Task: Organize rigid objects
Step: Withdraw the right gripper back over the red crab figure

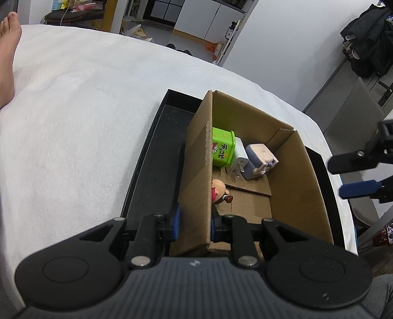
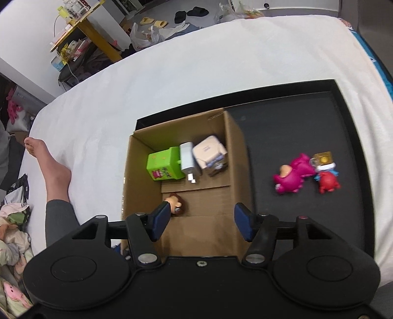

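- A white bed cover (image 2: 172, 73) spreads across the whole bed.
- A person's bare foot (image 2: 46, 162) rests on the bed near its left edge, the leg in a grey trouser leg (image 2: 59, 220).
- Past the far edge of the bed, yellow slippers (image 2: 153, 22) and black slippers (image 2: 191, 12) lie on the floor, beside a white plastic bag (image 2: 145, 34).
- A yellow-legged shelf (image 2: 83, 27) full of small clutter stands off the far left corner.
- Dark clothes (image 1: 371, 41) hang off the bed's right side.
- Crumpled laundry (image 2: 12, 257) lies at the near left corner.
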Action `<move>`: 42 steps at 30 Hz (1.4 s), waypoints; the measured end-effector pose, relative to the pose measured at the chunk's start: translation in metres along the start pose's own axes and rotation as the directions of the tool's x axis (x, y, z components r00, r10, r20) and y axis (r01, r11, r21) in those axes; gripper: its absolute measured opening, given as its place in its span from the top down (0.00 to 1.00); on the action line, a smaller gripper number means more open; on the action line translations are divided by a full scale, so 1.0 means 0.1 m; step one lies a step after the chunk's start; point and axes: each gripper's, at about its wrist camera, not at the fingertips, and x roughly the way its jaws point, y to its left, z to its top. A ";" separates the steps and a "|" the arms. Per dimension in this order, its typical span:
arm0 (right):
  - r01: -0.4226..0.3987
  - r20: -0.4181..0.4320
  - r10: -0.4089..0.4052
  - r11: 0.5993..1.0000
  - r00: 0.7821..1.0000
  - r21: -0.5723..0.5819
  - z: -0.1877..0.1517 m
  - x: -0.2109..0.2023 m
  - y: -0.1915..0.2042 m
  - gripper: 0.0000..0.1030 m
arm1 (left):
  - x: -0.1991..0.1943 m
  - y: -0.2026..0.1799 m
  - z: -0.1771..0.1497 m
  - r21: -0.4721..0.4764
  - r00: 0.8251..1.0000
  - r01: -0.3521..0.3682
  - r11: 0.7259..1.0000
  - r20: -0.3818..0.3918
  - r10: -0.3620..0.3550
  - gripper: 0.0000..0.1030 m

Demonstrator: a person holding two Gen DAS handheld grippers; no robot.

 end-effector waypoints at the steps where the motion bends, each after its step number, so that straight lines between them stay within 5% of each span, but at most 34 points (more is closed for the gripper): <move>1: 0.009 0.005 -0.009 1.000 1.000 -0.003 0.00 -0.03 -0.03 0.42 | 0.00 0.00 0.00 0.001 1.000 -0.001 1.000 0.000 0.001 0.80; 20: 0.162 0.065 -0.158 0.985 0.985 -0.052 0.02 -0.26 -0.52 0.34 | 0.01 0.00 0.00 -0.010 1.000 -0.011 1.000 0.003 0.011 0.80; 42: 0.281 -0.053 -0.286 0.957 0.957 -0.076 0.21 0.26 -1.07 0.39 | 0.01 0.00 0.01 -0.008 1.000 -0.021 1.000 0.000 0.021 0.80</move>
